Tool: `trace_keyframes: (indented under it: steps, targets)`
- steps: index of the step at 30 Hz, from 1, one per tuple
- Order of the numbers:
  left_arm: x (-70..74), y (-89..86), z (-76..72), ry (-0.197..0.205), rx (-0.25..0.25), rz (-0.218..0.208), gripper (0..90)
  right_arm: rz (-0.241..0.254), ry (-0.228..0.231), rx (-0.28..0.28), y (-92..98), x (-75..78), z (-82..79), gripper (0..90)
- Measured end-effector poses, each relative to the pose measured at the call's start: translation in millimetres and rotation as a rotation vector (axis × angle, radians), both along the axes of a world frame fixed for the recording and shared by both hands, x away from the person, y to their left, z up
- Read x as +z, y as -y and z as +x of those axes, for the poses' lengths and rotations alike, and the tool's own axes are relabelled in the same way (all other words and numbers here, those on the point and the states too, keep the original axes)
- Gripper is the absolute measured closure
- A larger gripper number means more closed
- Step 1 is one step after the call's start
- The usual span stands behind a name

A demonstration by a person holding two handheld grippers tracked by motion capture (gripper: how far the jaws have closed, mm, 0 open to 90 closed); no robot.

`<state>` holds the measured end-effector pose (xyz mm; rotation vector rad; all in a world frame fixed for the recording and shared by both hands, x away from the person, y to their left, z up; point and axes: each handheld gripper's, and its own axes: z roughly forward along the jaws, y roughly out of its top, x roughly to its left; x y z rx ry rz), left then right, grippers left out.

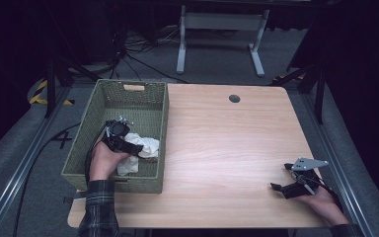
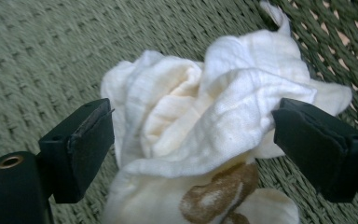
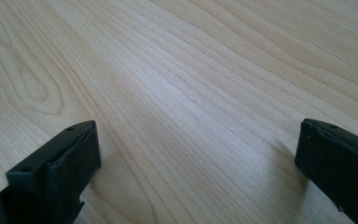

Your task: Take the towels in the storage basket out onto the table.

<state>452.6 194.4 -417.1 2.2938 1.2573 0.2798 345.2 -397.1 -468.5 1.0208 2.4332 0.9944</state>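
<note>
A crumpled white cloth (image 1: 145,146) with a brown mark lies in the green woven basket (image 1: 128,98) at the table's left. My left gripper (image 1: 137,149) reaches down into the basket, over the cloth. In the left gripper view the cloth (image 2: 205,126) bulges up between the two wide-set jaws, and the pads (image 2: 91,135) stand off its sides, so the gripper (image 2: 191,135) is open. My right gripper (image 1: 279,187) rests low at the table's front right corner, jaws spread, with bare wood (image 3: 191,102) between them.
The basket's near wall (image 1: 123,183) and right wall (image 1: 162,148) stand close around the left hand. A round cable hole (image 1: 234,98) sits at the table's far edge. Beyond the table are a white desk frame (image 1: 221,29) and floor cables.
</note>
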Motion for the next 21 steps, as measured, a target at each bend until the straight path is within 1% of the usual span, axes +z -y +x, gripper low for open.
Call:
trace_keyframes:
  steps: [1, 2, 3, 5, 6, 7, 8, 9, 11, 13, 15, 16, 18, 21]
  targets:
    - [-2.0, 1.5, 0.5, -0.028, -0.001, 0.019, 13.1, 0.0, 0.0, 0.001, 0.0, 0.0, 0.0, 0.2]
    - [-3.2, 2.1, 1.1, -0.035, 0.001, 0.031, 13.2, 0.0, -0.001, 0.0, 0.0, 0.0, 0.0, 0.2]
    - [-3.2, 2.1, 1.1, -0.035, 0.001, 0.031, 13.2, 0.0, -0.001, 0.0, 0.0, 0.0, 0.0, 0.2]
    - [-4.7, 2.6, 1.8, -0.046, 0.001, 0.045, 14.1, 0.0, 0.002, 0.002, 0.0, -0.2, 0.1, 0.2]
    - [-5.5, 3.2, 2.0, -0.048, 0.003, 0.06, 14.3, 0.0, 0.002, 0.002, 0.0, -0.1, 0.1, 0.2]
    - [-5.5, 3.2, 2.0, -0.048, 0.003, 0.06, 14.4, 0.0, 0.002, 0.002, 0.0, -0.1, 0.1, 0.2]
    - [-6.7, 3.6, 2.2, -0.06, 0.001, 0.061, 14.5, -0.001, 0.001, 0.001, 0.0, -0.1, 0.0, 0.2]
    - [-6.7, 3.6, 2.2, -0.06, 0.001, 0.061, 14.7, -0.001, 0.001, 0.001, 0.0, -0.1, 0.0, 0.2]
    - [-7.7, 3.7, 2.6, -0.077, 0.002, 0.066, 15.3, 0.0, 0.0, 0.0, 0.0, 0.0, 0.0, 0.2]
    - [-9.1, 4.4, 3.1, -0.08, 0.001, 0.077, 15.3, 0.0, 0.001, 0.001, 0.0, 0.0, 0.1, 0.1]
    - [-10.3, 4.8, 3.5, -0.098, 0.002, 0.069, 15.5, 0.0, 0.0, 0.001, 0.0, 0.0, 0.0, 0.2]
    - [-11.0, 4.5, 4.1, -0.102, 0.001, 0.078, 15.6, 0.0, 0.0, 0.0, 0.0, 0.0, 0.0, 0.2]
    - [-13.0, 3.8, 5.1, -0.129, 0.008, 0.077, 15.6, 0.001, 0.0, 0.001, 0.0, 0.0, 0.0, 0.2]
    - [-14.8, 3.9, 5.6, -0.149, 0.012, 0.078, 15.6, 0.001, 0.0, 0.001, 0.0, 0.0, 0.0, 0.2]
